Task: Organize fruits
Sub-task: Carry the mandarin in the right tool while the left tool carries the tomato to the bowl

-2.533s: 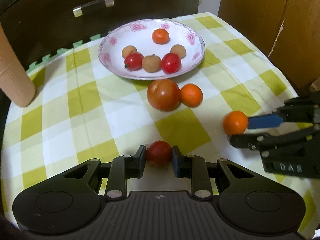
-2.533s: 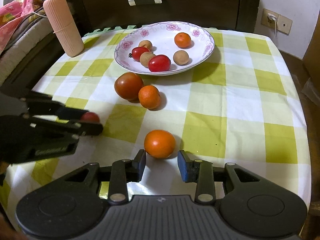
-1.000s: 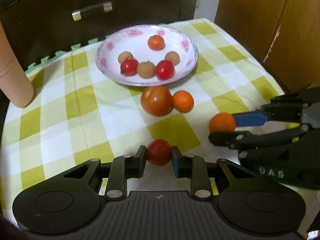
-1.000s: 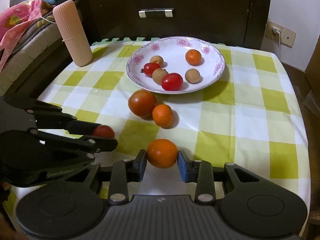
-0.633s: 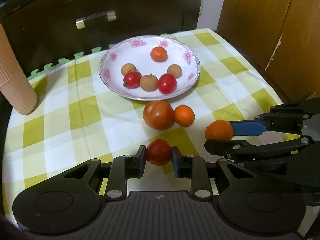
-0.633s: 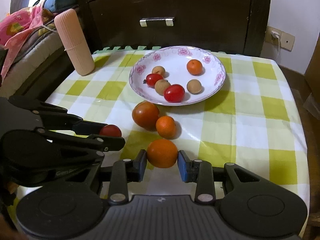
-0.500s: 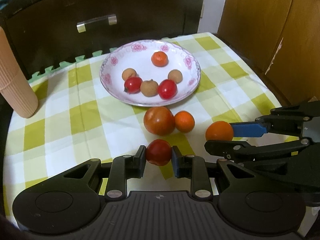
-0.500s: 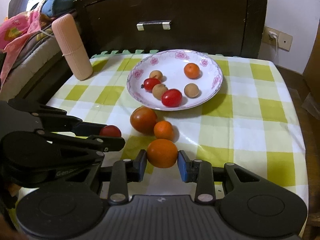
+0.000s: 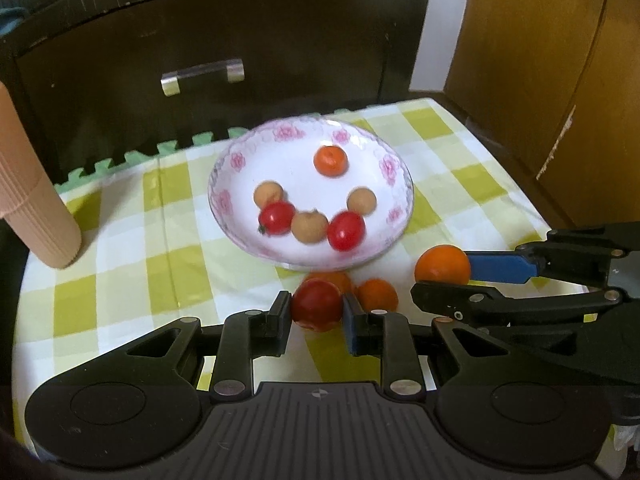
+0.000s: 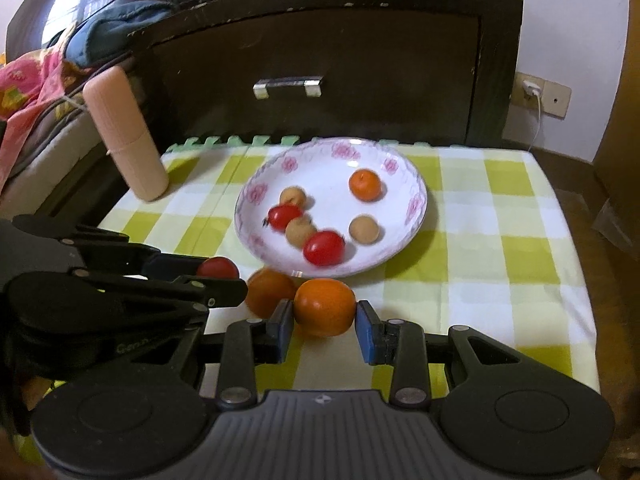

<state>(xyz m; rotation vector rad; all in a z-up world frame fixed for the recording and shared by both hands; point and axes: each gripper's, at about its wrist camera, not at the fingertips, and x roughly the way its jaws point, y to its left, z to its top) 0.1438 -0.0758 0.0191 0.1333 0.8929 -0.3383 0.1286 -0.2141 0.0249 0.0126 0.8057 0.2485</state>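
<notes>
A: Orientation of the held fruit?

B: Both near-round, no clear long axis. The red tomato sits low centre of the left wrist view, smooth and glossy; stem end not visible. The orange sits low centre of the right wrist view — bright, slightly flattened top to bottom.

A: Claws?

B: Left gripper closed to tomato width, both pads pressed on its sides. Right gripper closed to orange width, blue pads touching each flank. Both fruits appear held above the checked tablecloth.

A: Surroundings?

B: The floral plate is mid-frame — it holds two red tomatoes, three tan round fruits and one small orange fruit. Two more fruits lie on the cloth just below the plate's near rim, partly hidden. A pink ribbed cylinder stands at left, tilted.
</notes>
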